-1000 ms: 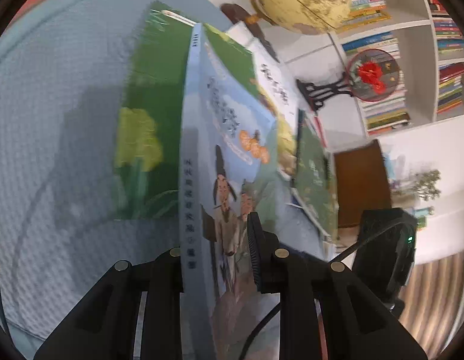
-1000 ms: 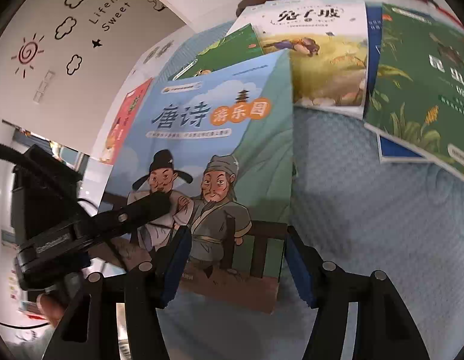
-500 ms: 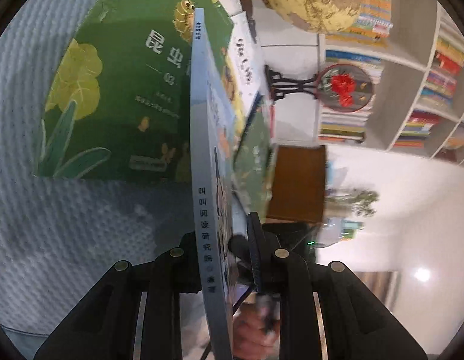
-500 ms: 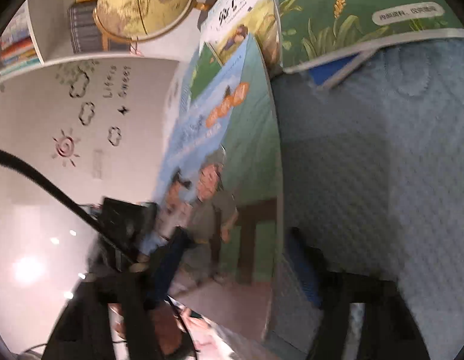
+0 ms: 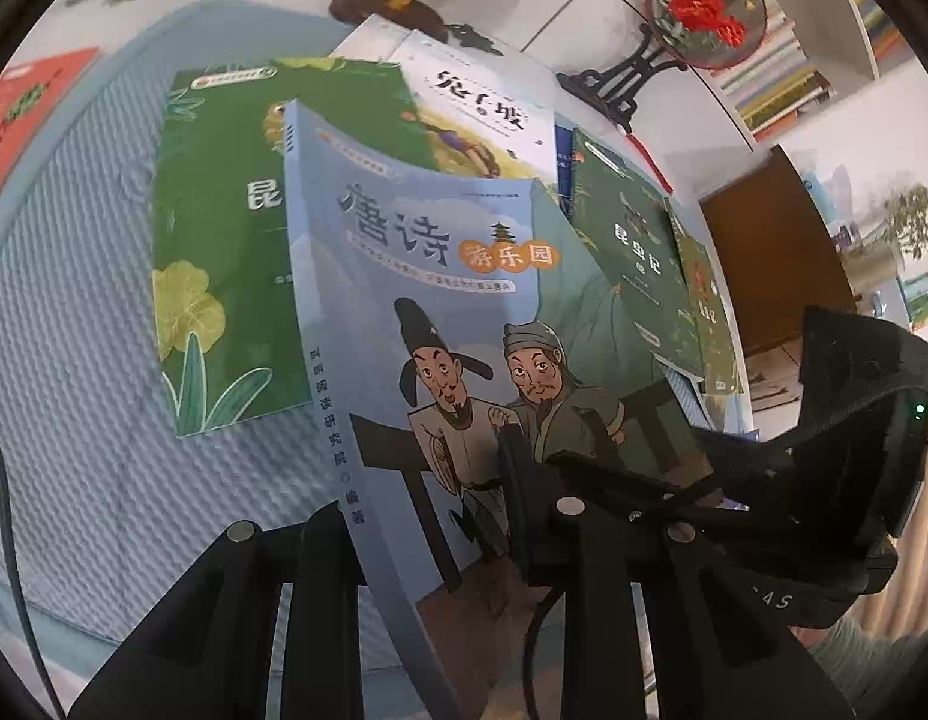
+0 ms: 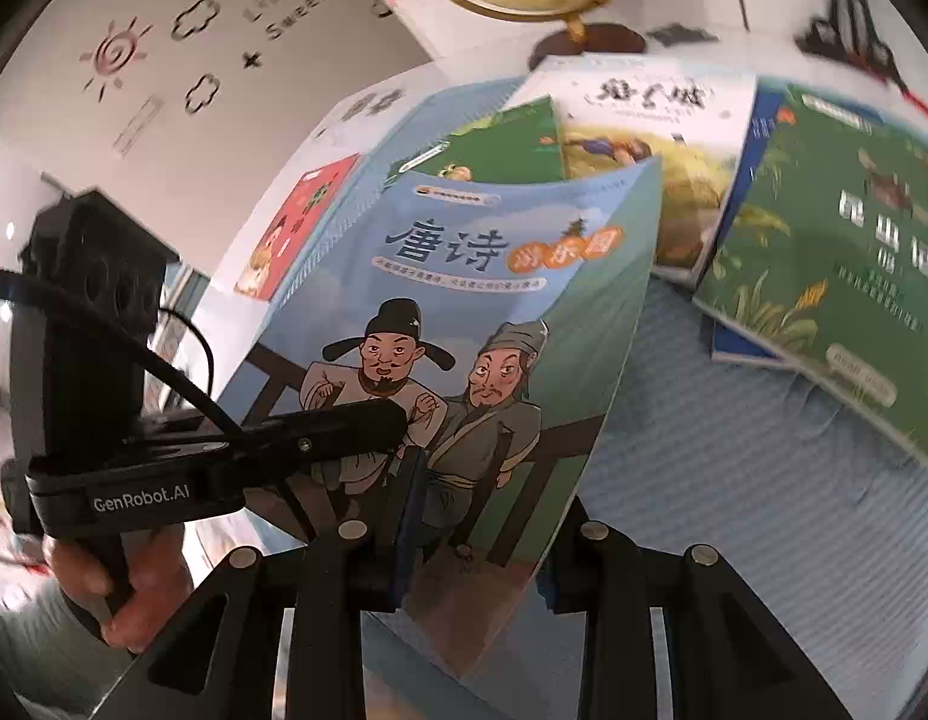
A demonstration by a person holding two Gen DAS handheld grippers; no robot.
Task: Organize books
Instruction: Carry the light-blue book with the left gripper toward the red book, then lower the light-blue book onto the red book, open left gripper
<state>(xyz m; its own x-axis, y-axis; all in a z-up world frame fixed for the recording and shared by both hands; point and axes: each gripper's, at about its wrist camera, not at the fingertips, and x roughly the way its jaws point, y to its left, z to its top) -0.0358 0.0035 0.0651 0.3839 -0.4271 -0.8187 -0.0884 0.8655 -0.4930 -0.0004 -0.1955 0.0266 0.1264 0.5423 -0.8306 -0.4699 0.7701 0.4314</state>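
At the lower left of the left wrist view, the left gripper (image 5: pixel 428 516) pinches the spine edge of the pale blue paperback with two cartoon scholars on its cover (image 5: pixel 440 312), one black finger under the spine and the other pressed on the cover's lower middle. That book is lifted and tilted above the light blue textured mat (image 5: pixel 86 396), where the bright green book with a yellow flower (image 5: pixel 224 252) lies flat at left. Right of it, the white-topped book with a golden field picture (image 5: pixel 481 114) lies partly under its neighbours, and further right sits the dark green book with white title characters (image 5: pixel 631 240). At the lower right the right gripper (image 6: pixel 481 510) appears as a black body reaching onto the same cover. In the right wrist view its jaws have just been closing, and they now clamp the pale blue book's bottom edge near the page side, one finger on the cover and one behind. To do this step well, I judge both hands should move together, since the cover already bows between the two grips. Keeping the book upright and level, then lowering it squarely onto or beside the stack, should avoid creasing it. The red book (image 5: pixel 26 108) at the far upper left lies well apart from the rest.
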